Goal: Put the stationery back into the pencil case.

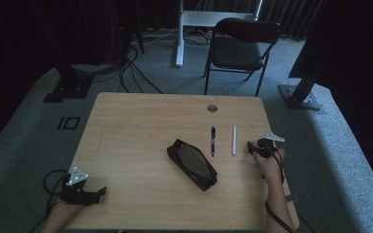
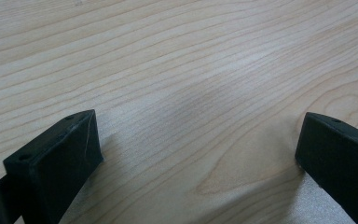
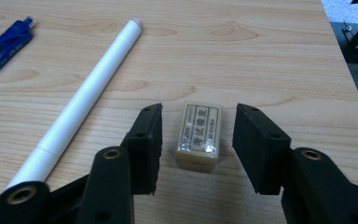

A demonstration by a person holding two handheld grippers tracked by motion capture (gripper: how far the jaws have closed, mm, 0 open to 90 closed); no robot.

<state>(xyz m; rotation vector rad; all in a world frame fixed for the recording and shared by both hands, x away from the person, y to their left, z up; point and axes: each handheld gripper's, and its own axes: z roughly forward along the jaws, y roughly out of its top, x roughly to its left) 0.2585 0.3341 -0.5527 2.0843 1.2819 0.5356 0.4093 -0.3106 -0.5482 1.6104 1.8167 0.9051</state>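
Right tool (image 3: 196, 140) is straddling the eraser (image 3: 199, 136), jaws apart, pads not touching. Eraser's long axis is running along the jaws. Left tool (image 2: 198, 154) is resting open on bare worktop (image 2: 177, 56).

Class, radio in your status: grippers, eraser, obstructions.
Right gripper open, straddling eraser, pads not touching. Left gripper open over bare table. White pen alongside, clear.

Beyond the far edge of my light wooden table (image 1: 141, 145) stands a black folding metal chair (image 1: 240, 48) on grey carpet floor (image 1: 24, 145). Behind it are a white desk frame (image 1: 179, 34), dark curtains (image 1: 291, 14) and loose black cables (image 1: 136, 73). The room is dim.
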